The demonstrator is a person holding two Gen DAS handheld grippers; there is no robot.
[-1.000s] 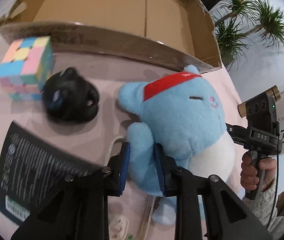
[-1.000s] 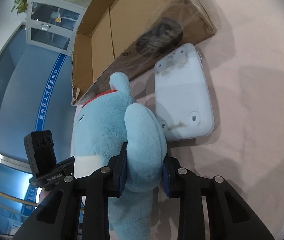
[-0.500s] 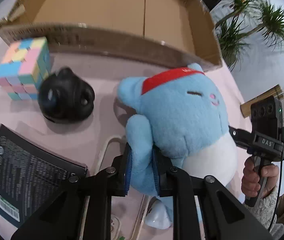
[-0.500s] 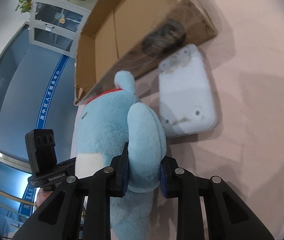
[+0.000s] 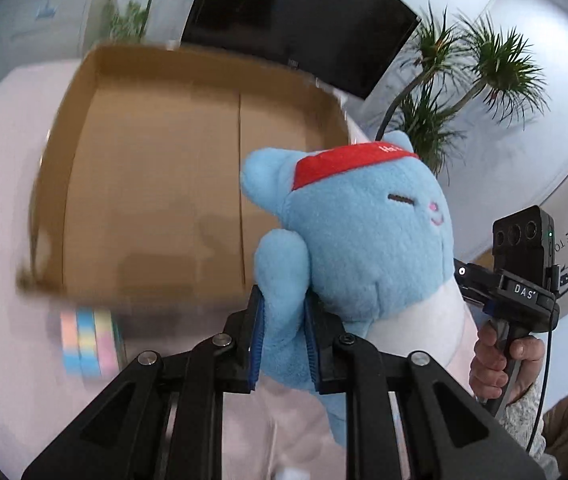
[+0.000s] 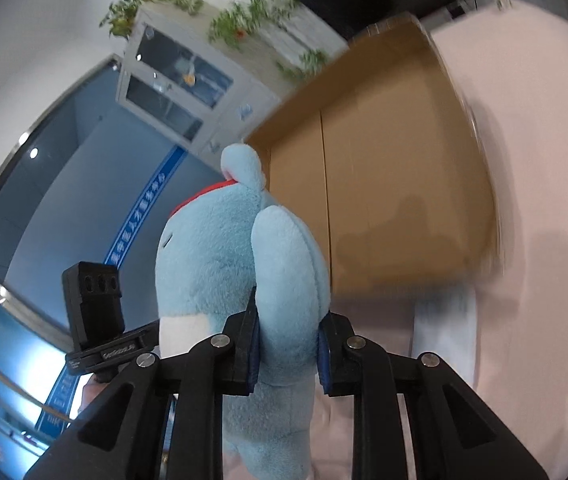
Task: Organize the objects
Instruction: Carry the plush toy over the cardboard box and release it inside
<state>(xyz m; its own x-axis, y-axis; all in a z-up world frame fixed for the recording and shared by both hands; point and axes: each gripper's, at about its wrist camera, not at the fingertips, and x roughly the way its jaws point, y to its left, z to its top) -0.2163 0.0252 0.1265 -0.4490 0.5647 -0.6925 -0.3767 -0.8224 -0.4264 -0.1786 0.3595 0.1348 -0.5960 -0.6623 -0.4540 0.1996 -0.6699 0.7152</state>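
Now airborne — plush toy [image 5: 367, 240], above cardboard box [image 5: 156, 184].

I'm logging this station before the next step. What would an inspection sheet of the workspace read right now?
Surface: pink tabletop, mostly bare where visible.
Job's things: blue plush toy lifted, held by both arms; open cardboard box looks empty.
Clutter: pastel puzzle cube, blurred; white flat object by the box.
Grippers: left claw shut on one plush arm; right claw shut on the other.
Cables: black cord hanging from the right handle.
Surroundings: potted palm, dark screen, glass cabinet.
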